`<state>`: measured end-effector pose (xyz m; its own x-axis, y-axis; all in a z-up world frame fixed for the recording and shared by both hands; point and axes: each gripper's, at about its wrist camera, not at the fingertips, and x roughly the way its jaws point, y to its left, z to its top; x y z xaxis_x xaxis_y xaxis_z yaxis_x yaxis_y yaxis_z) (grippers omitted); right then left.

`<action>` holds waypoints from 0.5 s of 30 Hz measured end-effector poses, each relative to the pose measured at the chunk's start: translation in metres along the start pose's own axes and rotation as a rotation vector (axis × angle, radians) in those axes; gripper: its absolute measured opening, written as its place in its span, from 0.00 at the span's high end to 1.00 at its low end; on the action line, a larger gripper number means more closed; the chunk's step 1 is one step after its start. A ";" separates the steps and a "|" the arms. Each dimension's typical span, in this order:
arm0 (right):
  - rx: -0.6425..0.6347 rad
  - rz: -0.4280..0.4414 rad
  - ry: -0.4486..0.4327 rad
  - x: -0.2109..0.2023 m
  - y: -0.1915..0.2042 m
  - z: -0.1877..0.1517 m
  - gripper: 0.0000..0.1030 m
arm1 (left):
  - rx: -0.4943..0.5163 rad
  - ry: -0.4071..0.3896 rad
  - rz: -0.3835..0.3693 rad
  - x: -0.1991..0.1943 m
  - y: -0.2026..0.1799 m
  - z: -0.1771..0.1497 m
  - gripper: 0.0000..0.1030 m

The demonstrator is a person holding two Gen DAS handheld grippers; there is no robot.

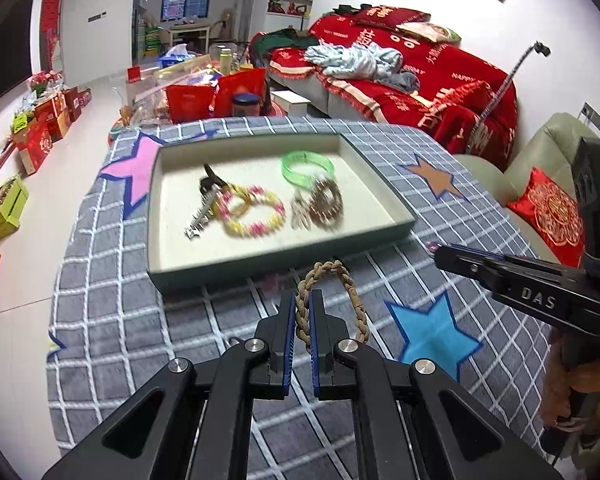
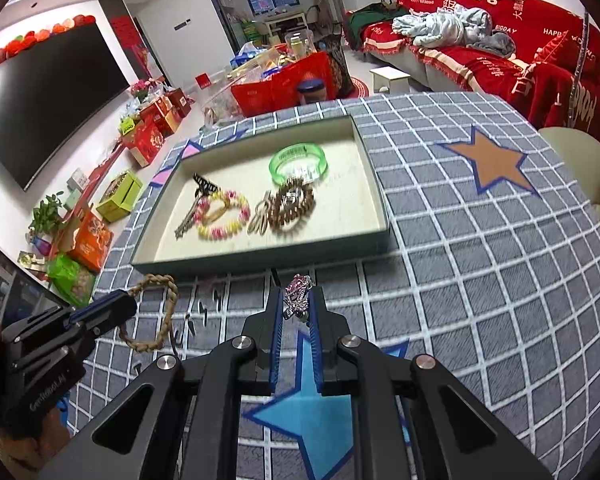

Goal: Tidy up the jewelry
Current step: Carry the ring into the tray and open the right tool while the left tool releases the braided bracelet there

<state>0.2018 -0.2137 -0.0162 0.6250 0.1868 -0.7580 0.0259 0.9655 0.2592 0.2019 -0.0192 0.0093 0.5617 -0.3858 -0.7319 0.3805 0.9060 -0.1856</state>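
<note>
We hold the left gripper (image 1: pixel 302 300) clamped on one side of a braided tan cord bracelet (image 1: pixel 332 304), so the rest of the loop hangs free beyond the pads; pinching a single strand seems the surest way to carry something so limp. Our right gripper (image 2: pixel 297 294) is closed on a small pink and silver sparkly ornament (image 2: pixel 298 294), pinched near the fingertips, likely so it can drop cleanly once the pads part.

Both pieces sit just short of the near wall of the shallow grey-green tray (image 1: pixel 380 196), above the checked blanket (image 1: pixel 440 216). We judge both are meant for this tray.

Inside the tray, a green bangle (image 1: pixel 308 166) lies toward the far side, a brown beaded bracelet (image 1: pixel 326 202) just nearer, a pink and yellow beaded bracelet (image 1: pixel 252 216) to the left of that, and a metal clip beside it. The tray's right portion and near strip are bare. Its near wall is the one thing to clear, and the dangling loop could catch on it.
</note>
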 end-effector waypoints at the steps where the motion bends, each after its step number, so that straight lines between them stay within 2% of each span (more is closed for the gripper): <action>1: -0.002 -0.001 -0.002 0.000 0.000 0.003 0.87 | -0.005 -0.006 0.004 0.001 0.004 0.005 0.76; 9: -0.031 -0.003 -0.008 0.019 0.005 0.038 0.87 | -0.035 -0.031 0.055 0.024 0.031 0.039 0.76; 15: -0.052 -0.018 0.008 0.048 0.000 0.059 0.87 | -0.036 -0.002 0.082 0.054 0.047 0.056 0.76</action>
<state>0.2781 -0.2155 -0.0171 0.6182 0.1702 -0.7674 -0.0034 0.9768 0.2139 0.2914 -0.0073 -0.0022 0.5911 -0.3108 -0.7443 0.3070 0.9400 -0.1487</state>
